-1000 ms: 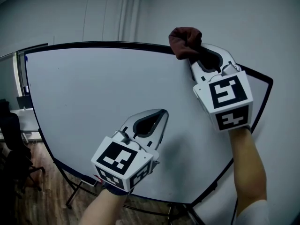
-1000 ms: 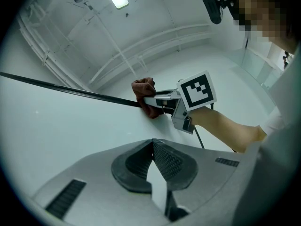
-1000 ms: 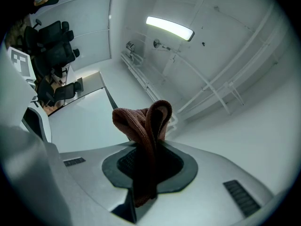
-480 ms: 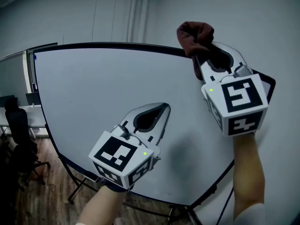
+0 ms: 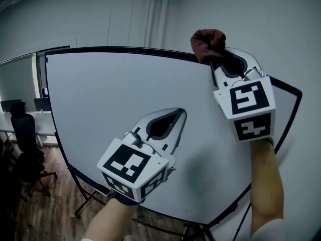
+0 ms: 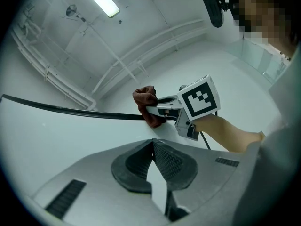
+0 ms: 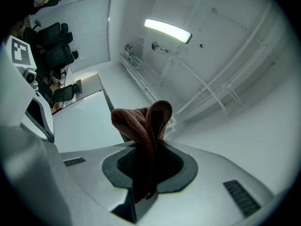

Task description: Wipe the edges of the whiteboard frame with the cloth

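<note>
The whiteboard [image 5: 115, 109] is white with a thin black frame [image 5: 125, 49] and leans on a stand. My right gripper [image 5: 216, 60] is shut on a dark red cloth [image 5: 207, 41], which is pressed on the frame's top edge near the upper right corner. The right gripper view shows the cloth [image 7: 141, 121] bunched up between the jaws of the right gripper [image 7: 148, 149]. My left gripper [image 5: 179, 114] is shut and holds nothing, hovering in front of the board's lower middle. From the left gripper view, the cloth [image 6: 145, 103] sits on the black frame [image 6: 70, 111].
Black office chairs [image 5: 26, 149] and a desk stand at the lower left on a wood floor. The board's stand legs [image 5: 84, 204] spread out below it. Pipes [image 5: 155, 14] run up the grey wall behind the board.
The head view has swung slightly, so the board and both grippers sit further right. The cloth stays on the top edge at about the same spot. Both grippers remain shut.
</note>
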Demonstrator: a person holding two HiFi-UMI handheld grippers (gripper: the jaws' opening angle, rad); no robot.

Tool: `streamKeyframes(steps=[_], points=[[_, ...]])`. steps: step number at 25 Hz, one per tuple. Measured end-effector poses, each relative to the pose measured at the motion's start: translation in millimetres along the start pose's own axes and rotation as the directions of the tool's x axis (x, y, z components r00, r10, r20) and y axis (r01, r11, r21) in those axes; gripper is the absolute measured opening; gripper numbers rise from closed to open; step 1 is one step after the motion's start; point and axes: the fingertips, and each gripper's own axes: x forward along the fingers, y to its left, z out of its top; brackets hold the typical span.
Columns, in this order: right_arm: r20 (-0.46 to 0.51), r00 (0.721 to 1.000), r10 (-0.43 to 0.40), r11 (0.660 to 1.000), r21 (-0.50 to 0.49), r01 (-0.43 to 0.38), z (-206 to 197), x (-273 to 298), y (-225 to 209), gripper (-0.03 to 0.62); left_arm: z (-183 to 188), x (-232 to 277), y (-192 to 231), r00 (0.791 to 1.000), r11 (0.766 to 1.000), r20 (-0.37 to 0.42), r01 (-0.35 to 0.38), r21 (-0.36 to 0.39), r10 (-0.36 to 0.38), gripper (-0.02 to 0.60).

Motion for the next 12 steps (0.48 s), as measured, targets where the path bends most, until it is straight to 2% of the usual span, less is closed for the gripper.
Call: streamKeyframes(steps=[6,12], points=[[-0.052,0.998,-0.039,0.998,-0.042,0.037,13.4,30.5,21.5,0.064,-4.5,-14.5,43.4,0.999,0.999,-0.007,0.048,0.013,-0.047,0.008],[-0.091,0.994,-0.057,0.996,-0.08,0.05,42.3,84.1,73.8,0.064,-3.3,-34.2,123.8,0.997,0.997,0.023,0.079,-0.005,-0.079,0.008]])
